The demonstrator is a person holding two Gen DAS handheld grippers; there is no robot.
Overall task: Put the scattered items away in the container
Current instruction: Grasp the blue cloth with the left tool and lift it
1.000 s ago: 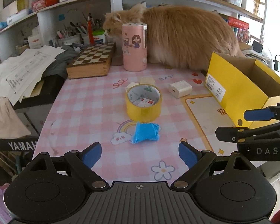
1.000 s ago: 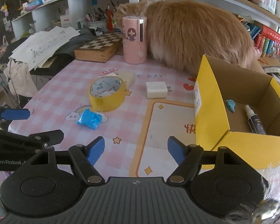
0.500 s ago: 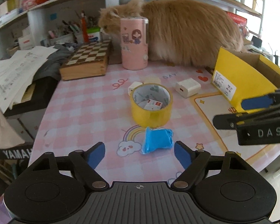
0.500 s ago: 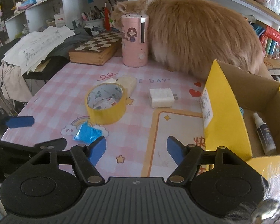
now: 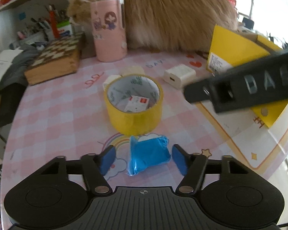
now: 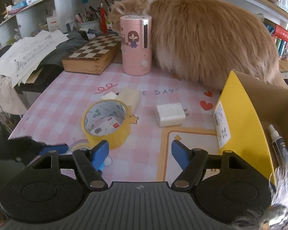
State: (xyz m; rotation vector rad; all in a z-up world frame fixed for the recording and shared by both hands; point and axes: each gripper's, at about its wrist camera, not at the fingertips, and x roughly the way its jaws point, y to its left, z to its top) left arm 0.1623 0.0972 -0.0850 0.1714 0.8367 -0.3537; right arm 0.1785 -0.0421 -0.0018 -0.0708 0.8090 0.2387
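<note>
Your left gripper (image 5: 144,158) had come down over the blue packet (image 5: 148,154), which lay on the pink checked mat (image 5: 53,115) between the two blue pads; the jaws had just been closing, yet a gap showed on each side and neither pad touched it. The packet's long side ran away from you, leaning slightly right, its crumpled end toward the tape roll (image 5: 133,103). That yellow roll stood just beyond, nearly touching the packet, with a small white box (image 5: 137,105) inside its ring. Your right gripper (image 6: 140,154) hovered with its jaws apart and nothing between them; in the left view its black arm crossed in front of the yellow box (image 5: 238,57), which a second before was unobstructed. Farther back lay a white charger (image 5: 179,75), then a pink cylinder (image 5: 109,28), a chessboard box (image 5: 55,61) and a ginger cat (image 5: 174,17).
</note>
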